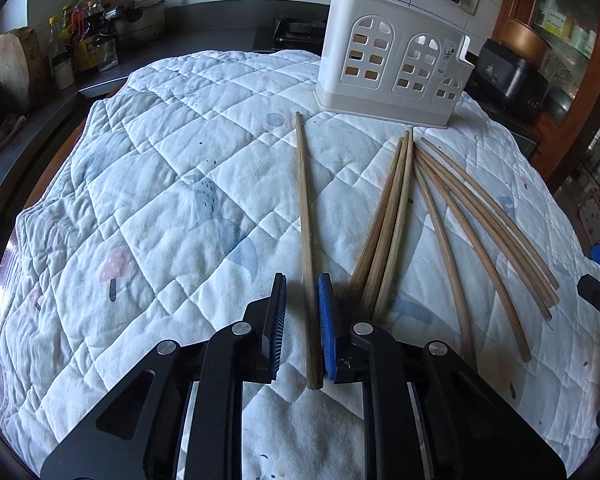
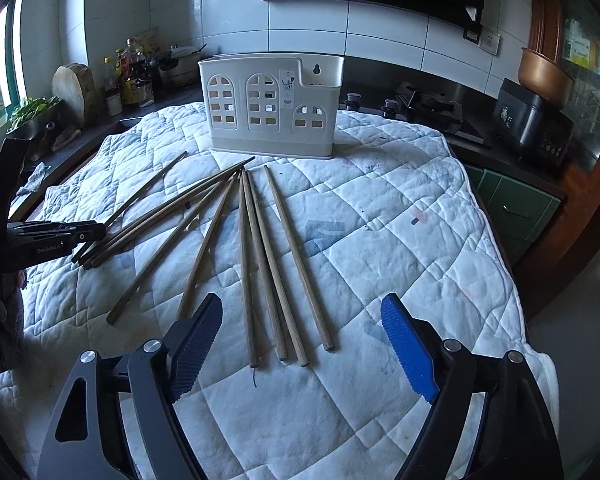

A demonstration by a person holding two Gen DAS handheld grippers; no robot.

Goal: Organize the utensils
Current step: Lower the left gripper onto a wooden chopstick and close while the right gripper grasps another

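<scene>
A white slotted utensil holder (image 1: 392, 68) (image 2: 272, 108) stands at the far side of the quilted cloth. Several wooden chopsticks lie in front of it. One single chopstick (image 1: 306, 220) (image 2: 152, 184) runs between the jaws of my left gripper (image 1: 302, 280) (image 2: 96, 234); the jaws stand narrow around its near end, with a sliver of cloth showing on the left side. A bundle of three (image 1: 388, 228) and several curved ones (image 1: 472, 224) lie to its right. My right gripper (image 2: 302, 304) (image 1: 598, 276) is open wide just above the near ends of several straight chopsticks (image 2: 268, 264), holding nothing.
The white quilted cloth (image 2: 400, 208) covers the table and drops off at the right. Behind it, the dark counter holds bottles (image 2: 130, 76), a round wooden block (image 2: 74, 88), a gas hob (image 2: 432, 108) and a black cooker (image 2: 532, 120).
</scene>
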